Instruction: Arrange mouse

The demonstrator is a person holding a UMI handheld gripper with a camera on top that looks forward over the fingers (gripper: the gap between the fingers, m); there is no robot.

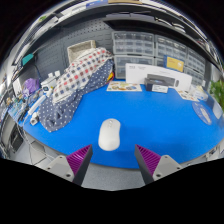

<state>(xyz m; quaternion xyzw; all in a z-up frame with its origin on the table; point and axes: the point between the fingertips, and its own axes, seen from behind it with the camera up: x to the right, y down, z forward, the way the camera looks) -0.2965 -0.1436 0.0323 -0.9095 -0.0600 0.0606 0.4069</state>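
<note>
A white mouse (109,133) lies on a blue mat (150,115) that covers the desk. My gripper (114,163) is open and empty, its two purple pads (81,157) wide apart. The mouse sits just ahead of the fingertips, roughly centred between them but beyond them, not touched. A grey strip of desk (112,176) shows between the fingers below the mat's near edge.
A plaid cloth bundle (78,74) lies on the mat at the far left. White boxes and papers (160,80) stand along the far edge, before drawer racks (135,48). Small items clutter the left edge (30,100).
</note>
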